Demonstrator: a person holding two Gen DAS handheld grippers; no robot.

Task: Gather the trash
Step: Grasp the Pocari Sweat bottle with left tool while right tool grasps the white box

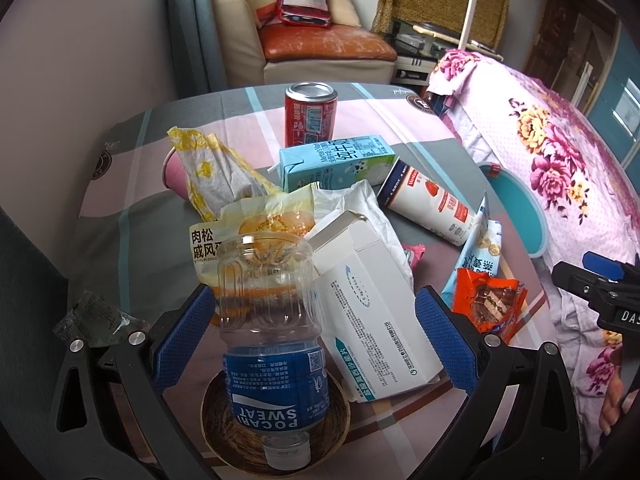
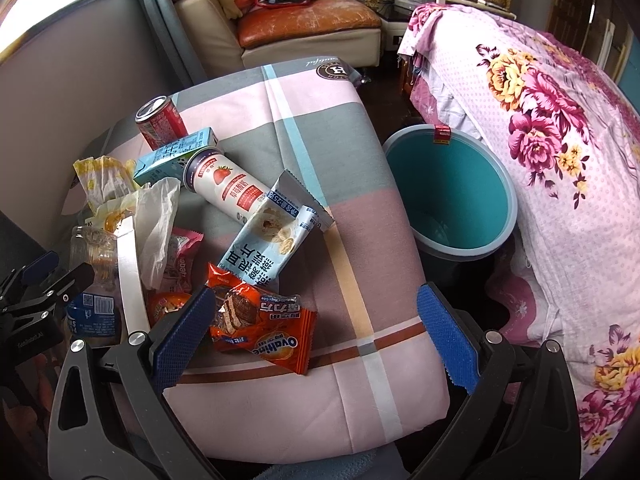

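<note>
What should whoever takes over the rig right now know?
Left gripper: jaws open around the Pocari Sweat bottle, not closed on it.
Right gripper: open, empty, above the Ovaltine wrapper.
Teal bin stands beside the table; nothing visible inside.
Still on the table: red can, milk carton, strawberry yogurt bottle, white box, oat snack wrapper, more wrappers.
Nothing binned yet.

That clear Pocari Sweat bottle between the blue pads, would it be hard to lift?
Probably light: the Pocari Sweat bottle looks empty and see-through. Its thin ribbed wall may dent under the left gripper, whose jaws are open around it. Lying on a woven coaster, its round body could roll if nudged.
</note>
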